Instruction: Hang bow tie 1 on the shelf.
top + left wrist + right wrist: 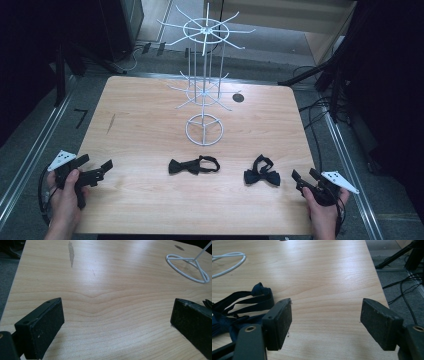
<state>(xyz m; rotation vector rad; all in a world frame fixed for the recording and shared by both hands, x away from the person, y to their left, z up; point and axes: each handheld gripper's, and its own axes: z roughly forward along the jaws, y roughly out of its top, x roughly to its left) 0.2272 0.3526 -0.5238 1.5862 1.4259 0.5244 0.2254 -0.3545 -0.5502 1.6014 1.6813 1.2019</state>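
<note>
Two dark bow ties lie on the wooden table [150, 125]: one [192, 165] near the middle front, the other [262, 172] to its right, also seen as a navy bow tie [242, 305] with looped straps. A white wire display stand [204, 75] rises behind them, its ring base [187, 267] on the table. My left gripper [98, 170] rests at the front left corner, open, with bare wood between its pads. My right gripper [304, 177] sits at the front right, open and empty, just right of the second bow tie.
A dark round hole [238, 97] is in the table behind the stand. A grey streak [71, 253] marks the wood at the left. Cables [402, 287] and dark stand legs lie on the floor beyond the right edge.
</note>
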